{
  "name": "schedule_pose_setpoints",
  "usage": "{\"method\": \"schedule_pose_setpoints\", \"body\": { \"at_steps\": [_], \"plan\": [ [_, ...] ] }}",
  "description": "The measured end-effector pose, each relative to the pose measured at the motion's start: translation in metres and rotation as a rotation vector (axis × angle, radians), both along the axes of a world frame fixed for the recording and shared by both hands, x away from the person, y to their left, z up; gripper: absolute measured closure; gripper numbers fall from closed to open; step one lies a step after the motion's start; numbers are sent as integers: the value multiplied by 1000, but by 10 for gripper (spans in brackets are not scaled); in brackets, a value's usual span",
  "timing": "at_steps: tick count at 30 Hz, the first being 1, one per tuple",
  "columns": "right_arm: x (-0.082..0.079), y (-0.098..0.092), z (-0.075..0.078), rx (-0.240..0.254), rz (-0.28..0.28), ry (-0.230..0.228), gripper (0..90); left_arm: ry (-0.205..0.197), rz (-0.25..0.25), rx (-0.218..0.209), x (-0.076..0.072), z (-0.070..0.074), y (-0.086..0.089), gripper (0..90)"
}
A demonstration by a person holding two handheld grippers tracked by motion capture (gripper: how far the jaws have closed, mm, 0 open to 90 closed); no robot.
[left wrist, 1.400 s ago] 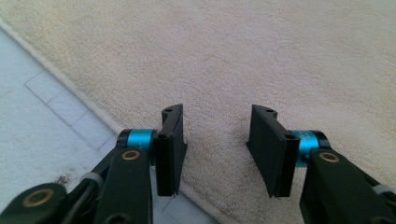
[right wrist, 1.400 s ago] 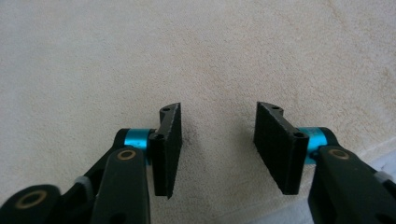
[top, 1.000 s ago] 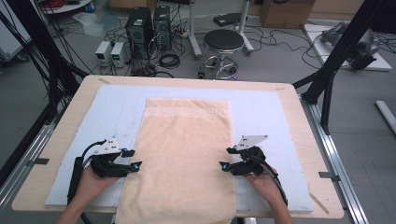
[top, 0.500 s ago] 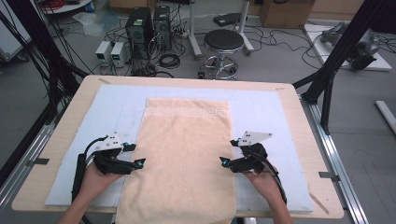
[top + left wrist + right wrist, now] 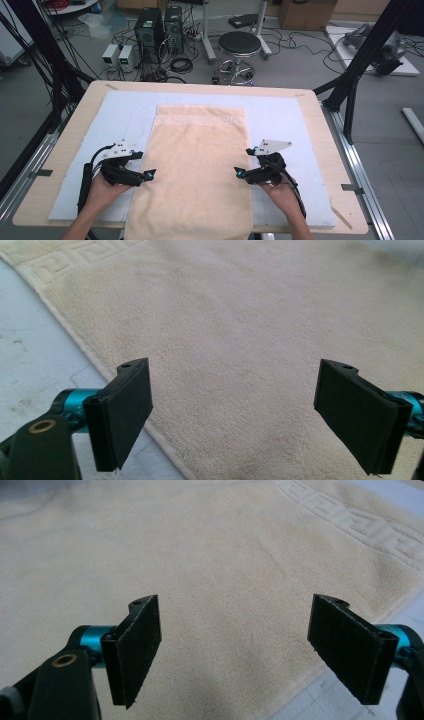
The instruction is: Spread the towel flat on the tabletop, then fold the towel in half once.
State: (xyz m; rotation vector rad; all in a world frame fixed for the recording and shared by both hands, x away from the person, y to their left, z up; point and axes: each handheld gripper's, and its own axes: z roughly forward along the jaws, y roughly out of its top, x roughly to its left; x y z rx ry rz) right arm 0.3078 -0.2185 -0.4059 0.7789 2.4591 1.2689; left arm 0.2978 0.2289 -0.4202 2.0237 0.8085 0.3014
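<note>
- Where the high view looks down on the worktop (image 5: 35, 200), I see a towel (image 5: 197, 165) lying flat and lengthwise on a pale blue mat (image 5: 295, 125), its patterned band at the far end.
- The towel's near end runs over the worktop's front edge and is cut off by the bottom of that view, so I cannot tell how far it hangs.
- My left gripper (image 5: 148, 174) sits at the towel's left edge and my right gripper (image 5: 240, 172) at its right edge, both pointing inward and well apart.
- From above the jaws are too small for me to judge their gap, and I cannot tell there whether the tips touch the cloth.
- In the left gripper view the left gripper (image 5: 235, 415) has its jaws spread wide with nothing between them; the towel (image 5: 240, 330) lies beyond, its hem crossing just by the left jaw, with mat (image 5: 30, 355) on that side.
- In the right gripper view the right gripper (image 5: 237, 650) is likewise wide and empty over the towel (image 5: 210, 555); the hem and a strip of mat (image 5: 325, 705) show by the right jaw.
- Each hand (image 5: 102, 192) is partly covered by its gripper, and both forearms are cut off at the bottom edge.
- Beyond the worktop the floor holds a stool (image 5: 239, 45) and tangled cables; the boxes there are too blurred for me to name.
</note>
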Motion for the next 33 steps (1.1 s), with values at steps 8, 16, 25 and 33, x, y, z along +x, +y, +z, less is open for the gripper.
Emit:
{"method": "schedule_pose_setpoints", "body": {
  "at_steps": [8, 16, 25, 33],
  "plan": [
    [0, 3, 1, -10, 5, -6, 210, -12, 26, -15, 0, 2, 2, 97],
    [-1, 4, 0, -20, 13, 0, 211, -8, 29, -14, 1, 1, 3, 93],
    [-2, 4, 0, -41, 16, 4, 210, -4, 32, -15, 3, 1, 5, 93],
    [3, 4, -2, -65, 13, 15, 210, 7, 24, -2, 6, 0, 4, 95]
  ]
}}
